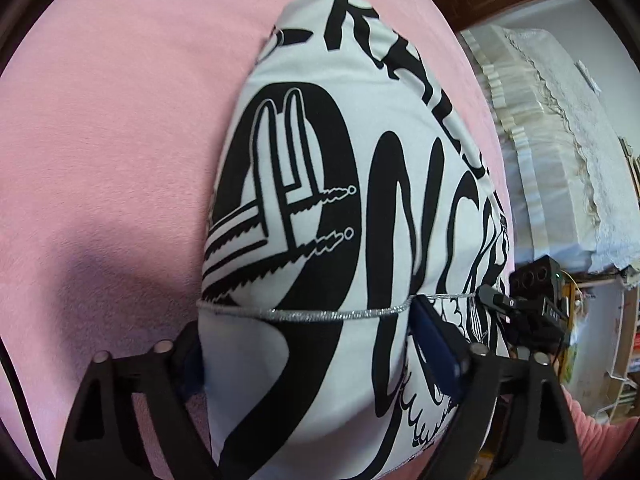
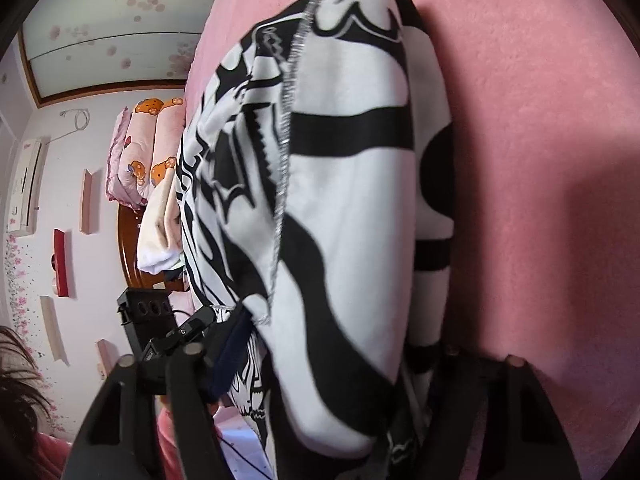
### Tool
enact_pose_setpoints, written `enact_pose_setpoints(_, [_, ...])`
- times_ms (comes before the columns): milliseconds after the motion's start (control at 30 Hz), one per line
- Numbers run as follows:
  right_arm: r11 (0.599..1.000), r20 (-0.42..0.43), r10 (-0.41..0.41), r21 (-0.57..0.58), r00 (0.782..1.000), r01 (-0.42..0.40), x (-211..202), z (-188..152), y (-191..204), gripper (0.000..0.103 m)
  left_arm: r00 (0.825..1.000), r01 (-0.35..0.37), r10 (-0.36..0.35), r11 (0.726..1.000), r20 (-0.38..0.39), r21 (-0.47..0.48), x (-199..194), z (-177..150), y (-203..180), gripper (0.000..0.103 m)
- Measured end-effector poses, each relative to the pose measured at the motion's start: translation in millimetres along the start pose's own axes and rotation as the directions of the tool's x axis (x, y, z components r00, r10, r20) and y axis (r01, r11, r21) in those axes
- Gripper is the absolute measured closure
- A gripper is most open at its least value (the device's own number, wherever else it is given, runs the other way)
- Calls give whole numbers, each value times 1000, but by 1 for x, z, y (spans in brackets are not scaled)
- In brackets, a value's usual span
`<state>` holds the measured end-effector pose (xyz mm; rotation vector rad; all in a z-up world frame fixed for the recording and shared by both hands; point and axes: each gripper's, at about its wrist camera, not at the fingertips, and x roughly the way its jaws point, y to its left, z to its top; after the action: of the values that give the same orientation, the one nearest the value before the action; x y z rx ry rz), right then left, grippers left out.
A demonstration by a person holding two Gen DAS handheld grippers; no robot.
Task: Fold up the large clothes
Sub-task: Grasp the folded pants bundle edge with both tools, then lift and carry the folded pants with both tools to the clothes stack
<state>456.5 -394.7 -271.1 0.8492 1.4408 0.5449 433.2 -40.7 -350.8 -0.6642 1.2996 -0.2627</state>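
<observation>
Bunched black-and-white printed garment (image 1: pixel 320 208) with silver-stitched hem drapes over pink bedding (image 1: pixel 120 140).

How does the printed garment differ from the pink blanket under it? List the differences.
The garment is white with bold black print; the blanket is plain pink. The garment is folded and bunched; the blanket lies spread flat. Both are soft fabric.
</observation>
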Motion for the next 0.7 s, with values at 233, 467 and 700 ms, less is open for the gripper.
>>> enact_pose_setpoints(233, [999, 66, -13, -34, 998, 15, -11, -14, 29, 72, 991, -110, 107, 994, 77, 27, -28, -8, -33, 43])
enact_pose_setpoints(467, [987, 122, -74, -133, 990, 90, -37, -38, 79, 78, 972, -188, 187, 982, 143, -6, -75, -32, -60, 52])
enact_pose_setpoints(700, [979, 121, -114, -157, 986, 133, -63, -101, 128, 78, 961, -218, 219, 976, 169, -28, -146, -78, -77, 53])
